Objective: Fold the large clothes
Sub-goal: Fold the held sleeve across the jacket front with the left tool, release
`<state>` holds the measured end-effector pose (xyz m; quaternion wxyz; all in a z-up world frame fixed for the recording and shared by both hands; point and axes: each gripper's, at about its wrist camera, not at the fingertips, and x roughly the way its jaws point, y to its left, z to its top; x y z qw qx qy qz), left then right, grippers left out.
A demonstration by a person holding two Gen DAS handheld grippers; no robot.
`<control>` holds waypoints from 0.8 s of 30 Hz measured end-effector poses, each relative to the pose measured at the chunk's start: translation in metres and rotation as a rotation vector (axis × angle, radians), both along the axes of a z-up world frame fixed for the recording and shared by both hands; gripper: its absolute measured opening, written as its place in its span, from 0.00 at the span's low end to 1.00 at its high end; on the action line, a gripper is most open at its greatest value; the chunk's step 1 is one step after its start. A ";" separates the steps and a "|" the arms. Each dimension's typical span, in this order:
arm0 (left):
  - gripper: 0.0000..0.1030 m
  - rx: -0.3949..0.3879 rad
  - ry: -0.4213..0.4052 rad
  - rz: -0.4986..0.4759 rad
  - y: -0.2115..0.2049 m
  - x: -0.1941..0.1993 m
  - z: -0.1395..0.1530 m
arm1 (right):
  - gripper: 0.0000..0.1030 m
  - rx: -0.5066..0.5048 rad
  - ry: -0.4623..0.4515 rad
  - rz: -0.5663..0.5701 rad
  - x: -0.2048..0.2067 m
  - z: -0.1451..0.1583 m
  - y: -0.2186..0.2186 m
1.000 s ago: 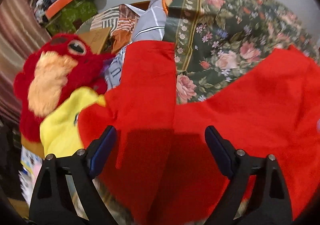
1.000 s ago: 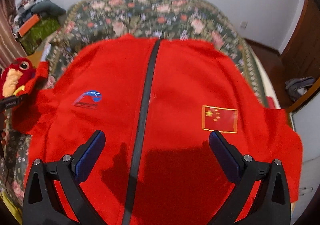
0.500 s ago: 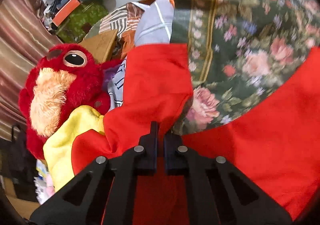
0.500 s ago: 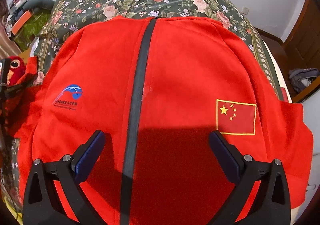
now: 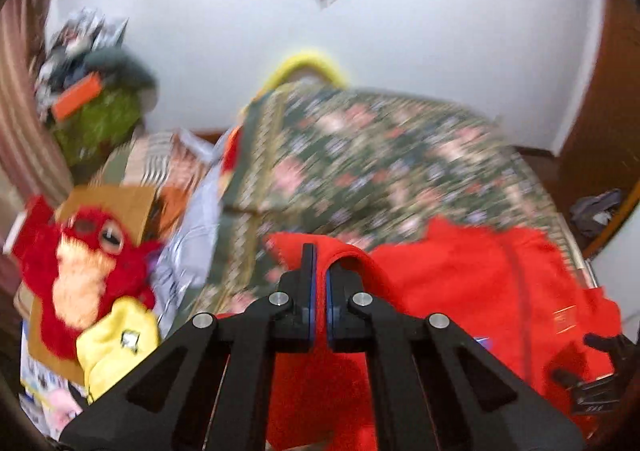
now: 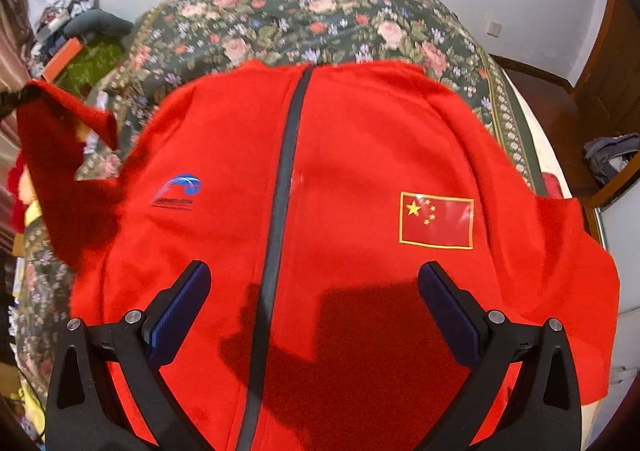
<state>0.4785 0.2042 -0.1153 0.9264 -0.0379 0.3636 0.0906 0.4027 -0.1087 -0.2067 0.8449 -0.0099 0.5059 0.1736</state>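
One red jacket (image 6: pixel 340 211) lay front-up on one bed (image 6: pixel 320 23) with a floral cover, bearing one dark zip (image 6: pixel 280 187), one flag patch (image 6: pixel 436 219) and one blue logo (image 6: pixel 180 191). The left gripper (image 5: pixel 319 275) had its jaws pinching the jacket's sleeve (image 6: pixel 64 139), held above the bed. The right gripper (image 6: pixel 314 283) hovered over the chest, jaws spread. One red plush toy (image 5: pixel 84 267) sat beside the bed; white walls stood behind.
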 end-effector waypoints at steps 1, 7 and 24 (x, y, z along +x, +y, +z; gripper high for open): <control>0.03 0.005 -0.023 -0.019 -0.015 -0.001 0.008 | 1.00 0.006 -0.009 -0.005 -0.002 0.003 -0.003; 0.03 -0.072 -0.038 -0.184 -0.107 -0.001 0.023 | 1.00 0.100 0.007 -0.012 -0.015 0.018 -0.034; 0.41 -0.119 0.356 -0.490 -0.241 -0.054 -0.105 | 1.00 0.150 0.055 -0.076 -0.043 0.020 -0.079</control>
